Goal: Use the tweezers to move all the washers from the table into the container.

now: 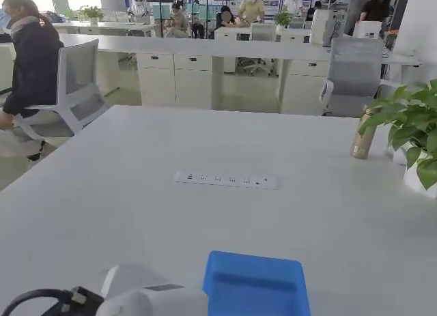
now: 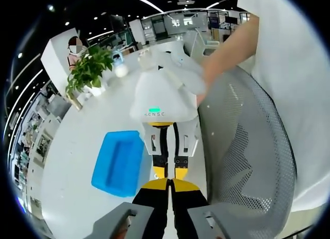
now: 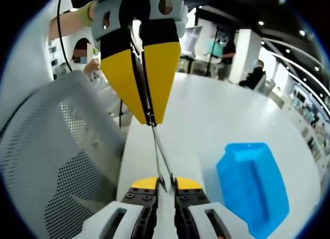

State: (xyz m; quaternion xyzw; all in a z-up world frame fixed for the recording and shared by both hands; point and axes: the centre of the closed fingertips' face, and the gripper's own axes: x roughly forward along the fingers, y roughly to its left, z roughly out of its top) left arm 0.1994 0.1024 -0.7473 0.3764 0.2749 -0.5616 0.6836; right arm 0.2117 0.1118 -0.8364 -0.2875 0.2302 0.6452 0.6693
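1. Nearest the lens in the right gripper view, the right gripper (image 3: 166, 186) was seen with its jaws drawn close about the lower end of the tweezers (image 3: 158, 148). It was judged to be clamped on them.
2. The upper end of the tweezers was pinched between the yellow jaws of the left gripper (image 3: 149, 119), which was turned to face the right one. Both tools were thus clenched on the one pair.
3. The tweezers were held in the air between the two grippers, over the edge of the table (image 1: 225, 234) and beside a mesh chair (image 3: 56, 146).
4. In the left gripper view the two sets of jaw tips were seen almost meeting, end to end.
5. The container (image 3: 229, 172) was set on the table near the grippers, upright and open. Its hollow looked bare in the left gripper view.
6. The step in hand was judged to be a handover or regrip of the tweezers, ahead of any picking. The task was taken as barely begun.
7. For the next move, one gripper would need to be loosened while the other's hold was made firm at a point where the tweezers could be squeezed shut.
8. The tips would then have to be brought down to a washer on the table.
9. A slip or twist of the thin tweezers at release was judged the main risk.
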